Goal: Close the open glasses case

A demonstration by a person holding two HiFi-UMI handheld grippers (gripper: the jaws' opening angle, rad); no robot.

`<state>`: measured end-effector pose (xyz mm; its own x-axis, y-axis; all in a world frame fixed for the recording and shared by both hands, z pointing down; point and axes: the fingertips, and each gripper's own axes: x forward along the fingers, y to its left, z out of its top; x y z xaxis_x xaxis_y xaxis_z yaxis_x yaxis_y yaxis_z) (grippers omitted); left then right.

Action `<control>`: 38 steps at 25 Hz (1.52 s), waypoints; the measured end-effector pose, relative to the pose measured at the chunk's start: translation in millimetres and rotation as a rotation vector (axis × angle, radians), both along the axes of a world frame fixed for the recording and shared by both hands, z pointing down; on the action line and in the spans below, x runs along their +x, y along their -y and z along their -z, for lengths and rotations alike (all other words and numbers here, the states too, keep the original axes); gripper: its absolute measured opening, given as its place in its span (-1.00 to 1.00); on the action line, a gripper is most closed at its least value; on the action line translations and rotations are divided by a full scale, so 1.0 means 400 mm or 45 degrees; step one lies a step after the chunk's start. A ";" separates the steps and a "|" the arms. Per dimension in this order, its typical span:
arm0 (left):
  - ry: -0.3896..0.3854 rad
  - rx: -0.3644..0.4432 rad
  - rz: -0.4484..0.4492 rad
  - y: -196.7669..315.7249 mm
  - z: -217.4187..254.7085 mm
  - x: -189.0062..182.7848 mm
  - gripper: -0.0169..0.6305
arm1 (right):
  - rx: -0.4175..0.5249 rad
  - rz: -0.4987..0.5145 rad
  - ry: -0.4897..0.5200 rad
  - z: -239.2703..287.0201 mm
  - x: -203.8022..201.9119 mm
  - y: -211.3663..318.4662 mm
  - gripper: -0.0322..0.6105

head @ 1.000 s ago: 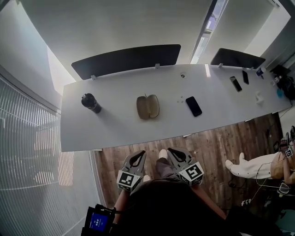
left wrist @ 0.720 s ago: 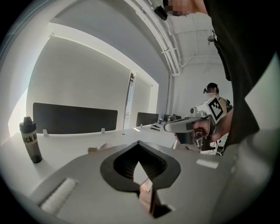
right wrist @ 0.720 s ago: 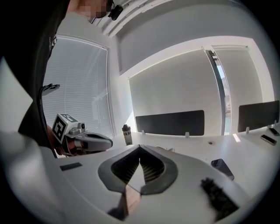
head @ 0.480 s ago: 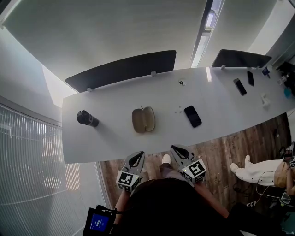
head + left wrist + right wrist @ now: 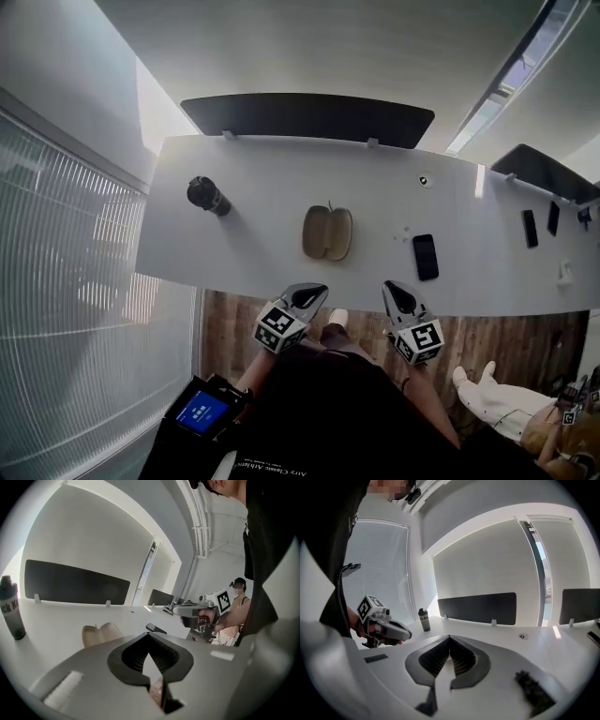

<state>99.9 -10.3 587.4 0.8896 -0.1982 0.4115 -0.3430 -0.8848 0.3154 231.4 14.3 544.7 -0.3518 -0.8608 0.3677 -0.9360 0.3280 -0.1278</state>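
The tan glasses case [image 5: 327, 232] lies open on the white table [image 5: 253, 202], its two halves spread side by side. It also shows in the left gripper view as the case [image 5: 101, 633], just beyond the jaws. My left gripper [image 5: 317, 291] and right gripper [image 5: 389, 286] hang close to my body, short of the table's near edge and apart from the case. Both are shut, tips touching, with nothing held. The left gripper [image 5: 149, 635] points toward the case. In the right gripper view the right gripper [image 5: 450, 638] covers the table ahead, and the case does not show.
A dark bottle [image 5: 208, 196] stands at the table's left. A black phone [image 5: 425, 256] lies right of the case; two more phones [image 5: 531, 228] lie far right. Black divider panels [image 5: 309, 118] line the far edge. A blind-covered window [image 5: 66, 281] runs along the left.
The head view has swung, so the table and case sit further right and lower in frame. Both grippers stay shut near my body, now closer to the table edge.
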 end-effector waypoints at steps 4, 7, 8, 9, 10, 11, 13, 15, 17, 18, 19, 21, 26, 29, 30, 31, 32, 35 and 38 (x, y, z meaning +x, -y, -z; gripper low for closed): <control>-0.032 -0.050 0.045 0.068 -0.006 -0.033 -0.92 | -0.082 0.040 -0.026 -0.024 -0.042 0.051 -0.88; -0.045 -0.084 0.053 0.142 -0.032 -0.079 -0.92 | -0.137 0.020 -0.024 -0.058 -0.078 0.112 -0.88; -0.046 -0.111 0.061 0.168 -0.048 -0.095 -0.92 | -0.151 0.008 -0.027 -0.066 -0.086 0.136 -0.88; -0.047 -0.147 0.071 0.193 -0.064 -0.107 -0.92 | -0.165 -0.010 -0.035 -0.071 -0.089 0.159 -0.88; -0.048 -0.190 0.083 0.218 -0.080 -0.115 -0.92 | -0.175 -0.034 -0.043 -0.074 -0.087 0.180 -0.88; -0.051 -0.235 0.092 0.241 -0.094 -0.120 -0.92 | -0.180 -0.062 -0.048 -0.074 -0.085 0.199 -0.88; -0.057 -0.306 0.073 0.272 -0.116 -0.115 -0.92 | -0.184 -0.114 -0.053 -0.075 -0.078 0.227 -0.88; -0.050 -0.341 0.009 0.280 -0.139 -0.097 -0.92 | -0.194 -0.133 -0.072 -0.092 -0.067 0.245 -0.88; -0.023 -0.364 -0.047 0.277 -0.164 -0.082 -0.92 | -0.215 -0.133 -0.085 -0.121 -0.058 0.259 -0.88; -0.003 -0.374 -0.061 0.274 -0.178 -0.080 -0.92 | -0.230 -0.127 -0.083 -0.139 -0.059 0.264 -0.88; 0.021 -0.384 -0.068 0.273 -0.194 -0.078 -0.92 | -0.247 -0.119 -0.078 -0.158 -0.062 0.268 -0.88; 0.063 -0.409 -0.070 0.277 -0.224 -0.060 -0.92 | -0.274 -0.093 -0.071 -0.188 -0.058 0.278 -0.88; 0.147 -0.451 -0.073 0.279 -0.266 -0.036 -0.92 | -0.329 -0.025 -0.047 -0.244 -0.041 0.322 -0.88; 0.191 -0.482 -0.035 0.295 -0.302 -0.056 -0.92 | -0.371 0.007 -0.044 -0.290 -0.044 0.348 -0.88; 0.195 -0.492 -0.022 0.303 -0.310 -0.054 -0.92 | -0.387 0.015 -0.049 -0.305 -0.037 0.358 -0.88; 0.200 -0.499 -0.012 0.312 -0.317 -0.051 -0.92 | -0.403 0.024 -0.053 -0.319 -0.032 0.369 -0.88; 0.208 -0.503 -0.006 0.319 -0.325 -0.050 -0.92 | -0.419 0.033 -0.055 -0.332 -0.028 0.379 -0.88; 0.231 -0.508 -0.008 0.332 -0.346 -0.047 -0.92 | -0.461 0.050 -0.055 -0.363 -0.019 0.402 -0.88; 0.234 -0.499 -0.016 0.351 -0.359 -0.043 -0.92 | -0.503 0.067 -0.074 -0.394 -0.015 0.425 -0.88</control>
<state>82.8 -150.7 730.8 0.7958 0.0151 0.6054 -0.4146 -0.7150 0.5629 225.3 -155.8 702.4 -0.3605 -0.6308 0.6871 -0.9286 0.3120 -0.2008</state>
